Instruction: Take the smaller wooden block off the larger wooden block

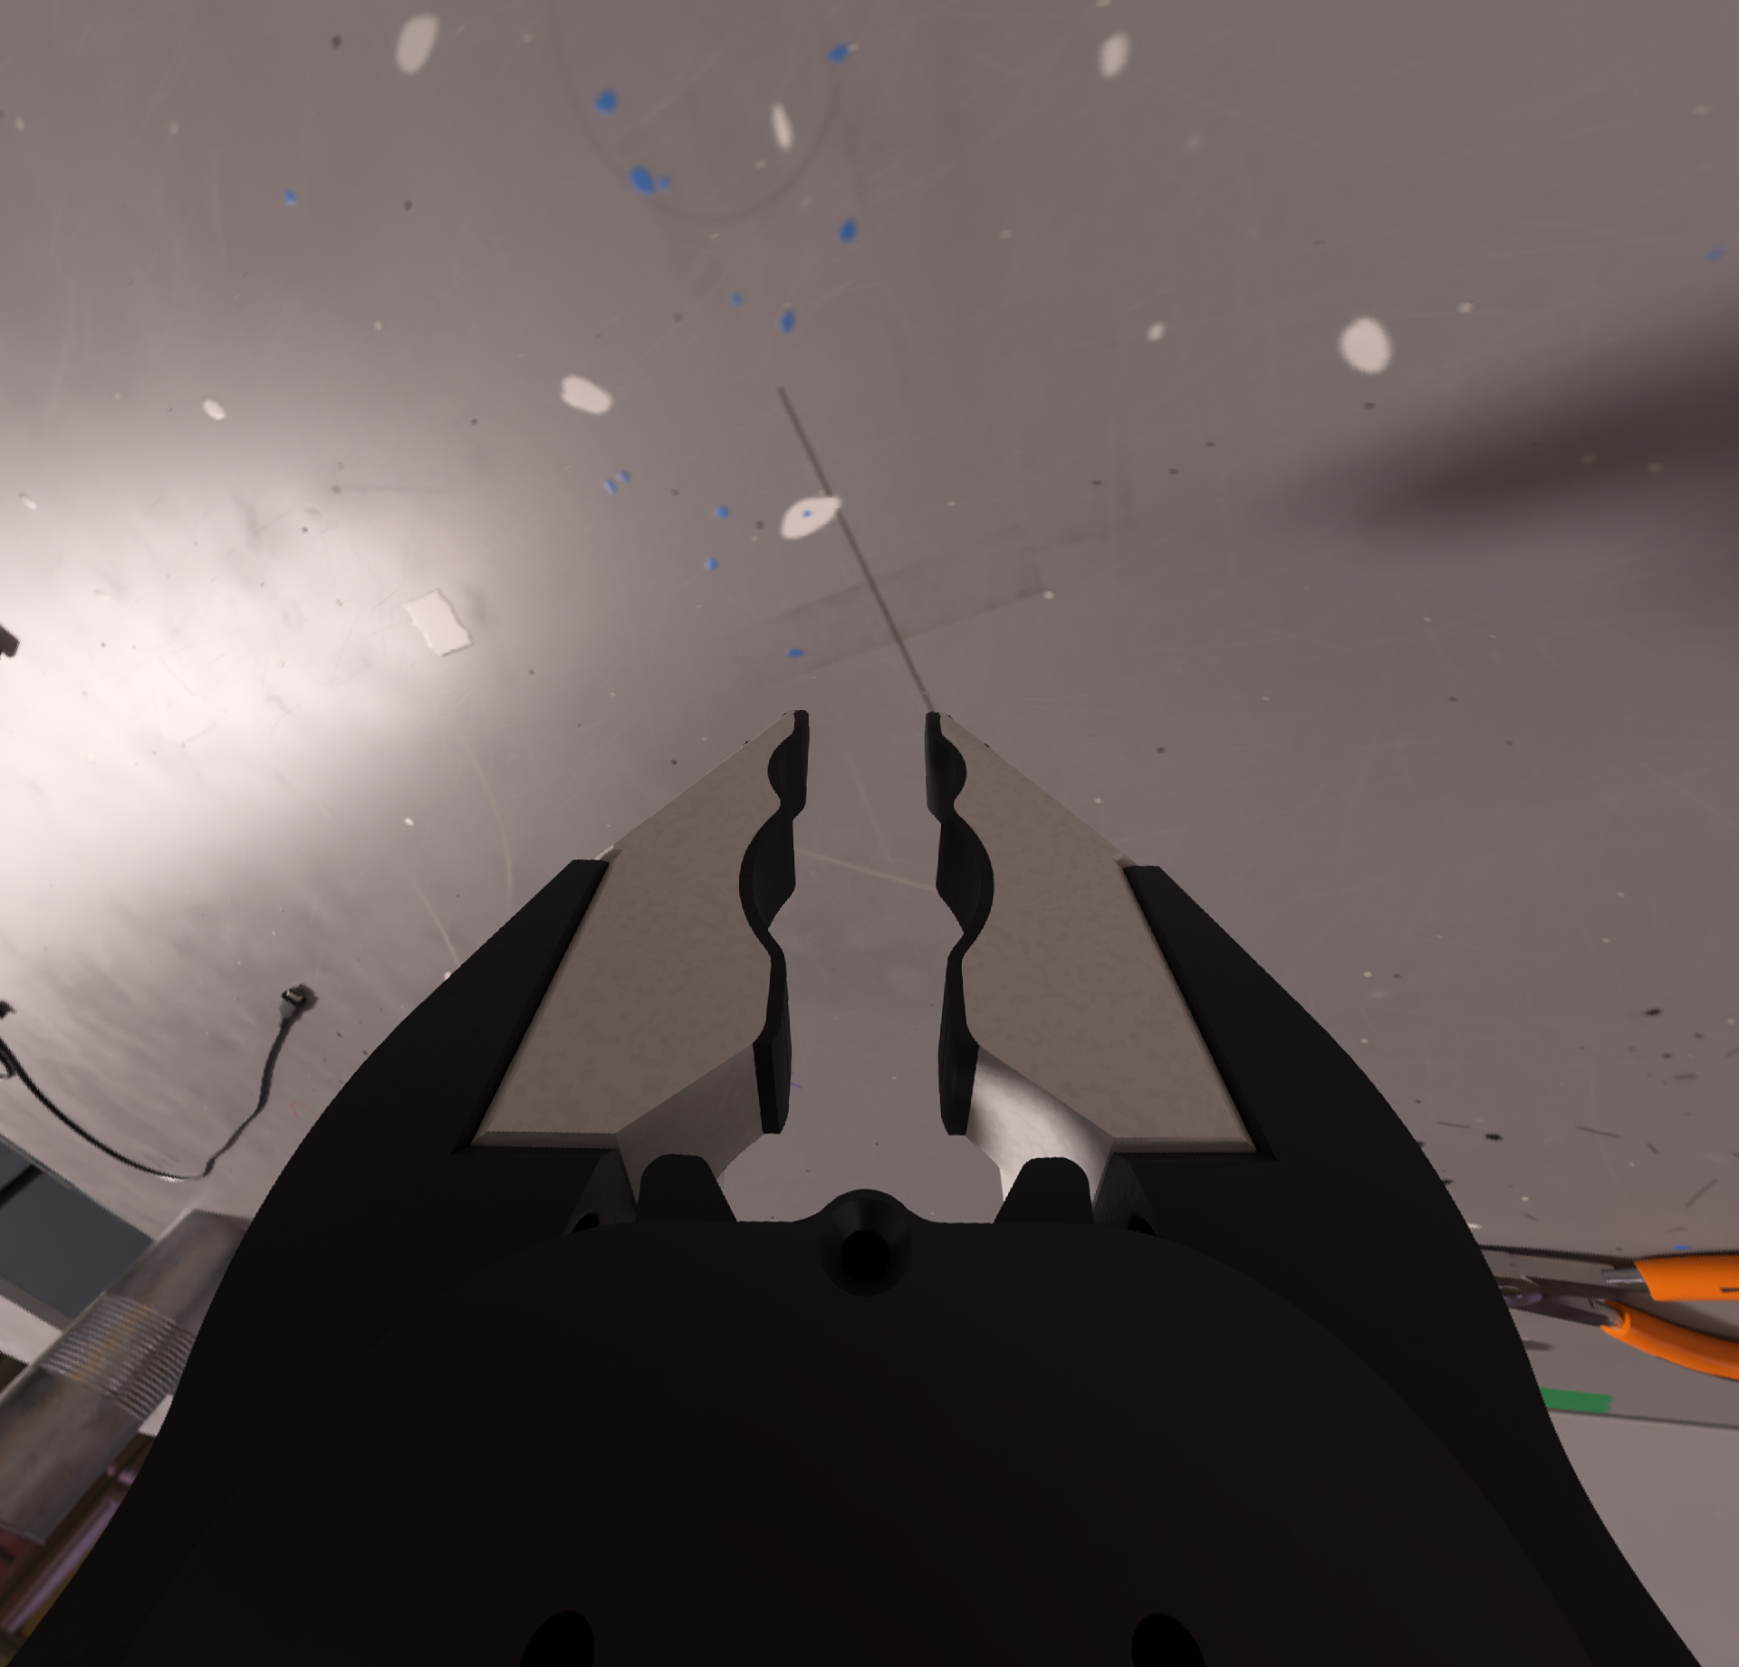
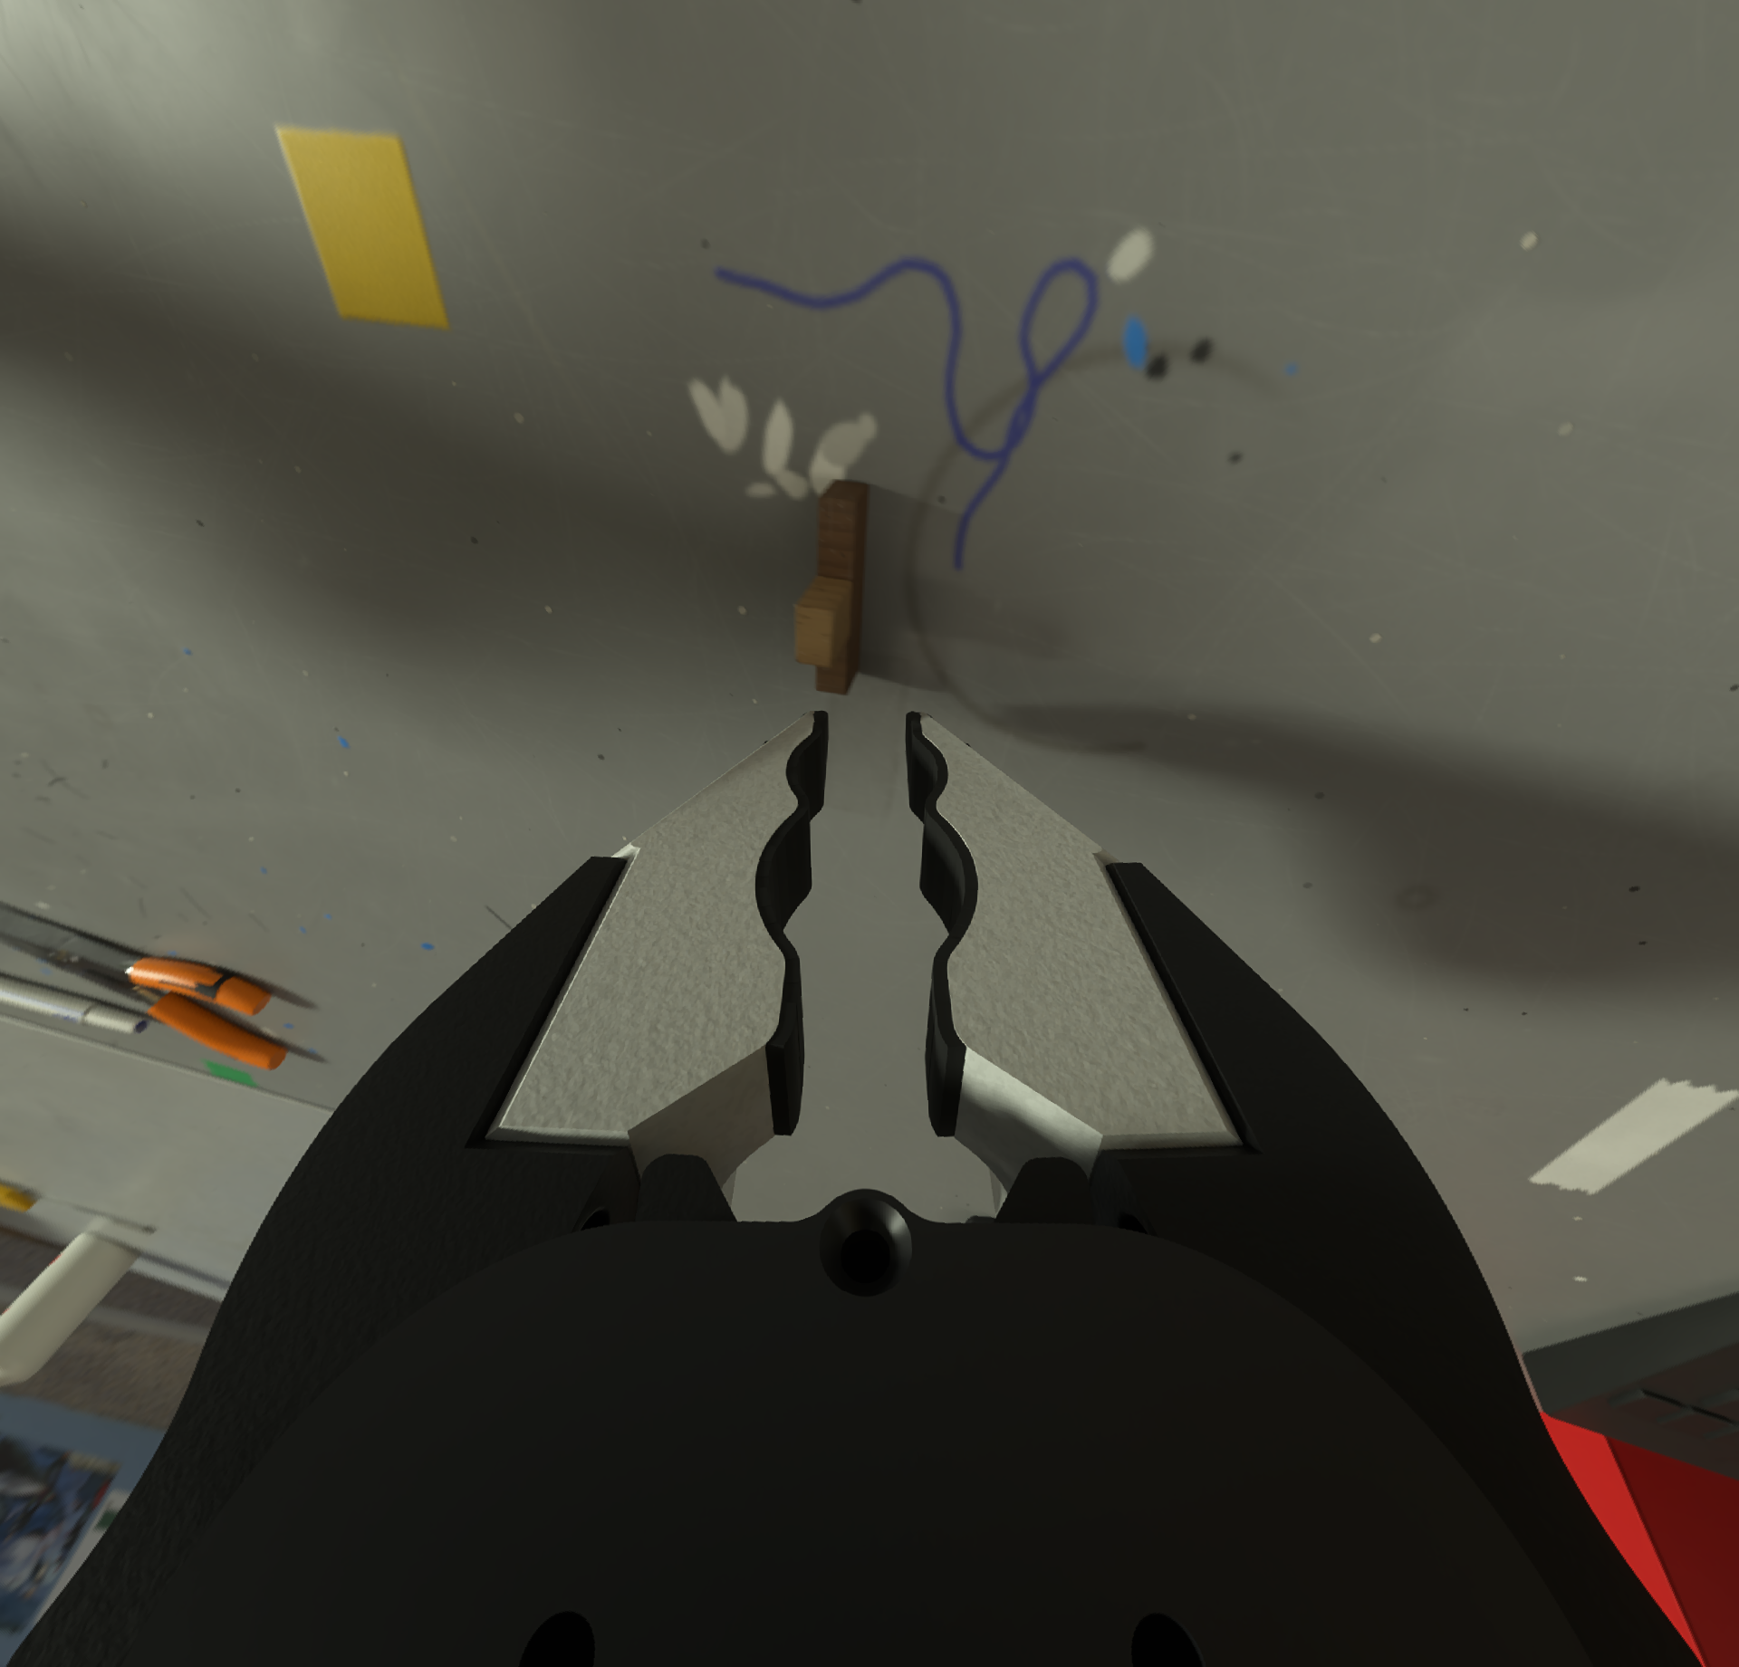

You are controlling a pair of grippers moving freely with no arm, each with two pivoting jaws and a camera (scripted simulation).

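The right tongs (image 2: 866, 719) have a matte black body and two pale grainy fingers (image 2: 678, 963) lined with black wavy pads; they stand released, a gap between the tips and nothing in it. Just beyond those tips, in the right wrist view, lies the larger wooden block (image 2: 842, 531), a dark brown slab with fine grain lines. The smaller wooden block (image 2: 817, 629), a lighter tan cube, sits against its face toward the nearer end, touching it. Past the blocks a thin blue cord (image 2: 950, 324) curls in a loop over the scuffed grey worktop (image 2: 1317, 587), with white paint smears beside it and a flat yellow rectangle (image 2: 362, 225) farther left. Orange-handled pliers (image 2: 212, 1010) lie at the left edge.

The left tongs (image 1: 866, 719), the same build, are also released and empty. Near them are a dull threaded metal tube (image 1: 103, 1340) at the lower left, a thin black cable (image 1: 235, 1114), and orange handles (image 1: 1666, 1302) at the right. Ahead spreads glossy grey worktop flecked with white and blue spots.
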